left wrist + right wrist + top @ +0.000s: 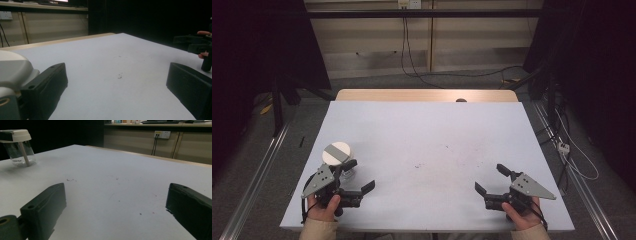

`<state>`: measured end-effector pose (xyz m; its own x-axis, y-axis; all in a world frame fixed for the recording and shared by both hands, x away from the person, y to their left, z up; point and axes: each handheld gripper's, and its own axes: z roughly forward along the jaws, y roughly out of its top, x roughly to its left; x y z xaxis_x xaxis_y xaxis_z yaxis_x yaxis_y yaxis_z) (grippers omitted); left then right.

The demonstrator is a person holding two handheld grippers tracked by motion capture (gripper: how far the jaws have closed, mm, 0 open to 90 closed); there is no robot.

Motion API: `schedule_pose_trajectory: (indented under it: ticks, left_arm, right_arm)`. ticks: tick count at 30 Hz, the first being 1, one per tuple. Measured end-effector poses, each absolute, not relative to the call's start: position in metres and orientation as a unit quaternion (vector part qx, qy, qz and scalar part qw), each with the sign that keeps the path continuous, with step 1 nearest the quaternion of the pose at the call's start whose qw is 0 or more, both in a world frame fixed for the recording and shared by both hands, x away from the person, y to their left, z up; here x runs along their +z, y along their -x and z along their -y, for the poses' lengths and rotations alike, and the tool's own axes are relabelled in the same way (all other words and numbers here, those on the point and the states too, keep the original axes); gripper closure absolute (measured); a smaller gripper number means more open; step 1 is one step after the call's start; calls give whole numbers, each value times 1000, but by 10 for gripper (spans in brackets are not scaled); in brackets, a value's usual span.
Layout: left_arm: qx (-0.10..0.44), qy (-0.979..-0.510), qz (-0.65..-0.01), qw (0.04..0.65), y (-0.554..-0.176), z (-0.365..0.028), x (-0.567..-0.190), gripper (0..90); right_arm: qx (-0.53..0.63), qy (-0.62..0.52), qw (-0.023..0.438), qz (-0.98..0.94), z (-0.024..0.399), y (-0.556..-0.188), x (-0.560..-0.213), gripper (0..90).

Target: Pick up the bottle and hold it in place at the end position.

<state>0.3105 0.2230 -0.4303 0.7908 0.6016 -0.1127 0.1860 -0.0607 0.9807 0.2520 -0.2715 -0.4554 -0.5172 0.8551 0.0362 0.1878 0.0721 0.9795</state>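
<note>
White counter with a clear lidded jar at lower left.
Both fingers apart, empty: left gripper beside the jar, right gripper lower right; closing on the jar likely comes next.

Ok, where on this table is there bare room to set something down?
The white table top is bare across its middle and far side, and between the left gripper and the right gripper. The one crowded spot is the near-left corner, where the clear cup with a white lid stands beside the left gripper.
</note>
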Motion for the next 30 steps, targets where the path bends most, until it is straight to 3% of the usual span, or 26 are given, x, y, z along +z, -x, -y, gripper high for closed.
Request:
schedule_pose_trajectory:
  ticks: [14,30]
  left_arm:
    - [153,-711,-280,627,-309,-219,-421,31]
    - [174,-706,-292,621,-318,-223,-393,31]
  right_arm:
    - [558,-387,296,-671,269,-253,-455,26]
    - [558,-384,294,-674,268,-255,-456,27]
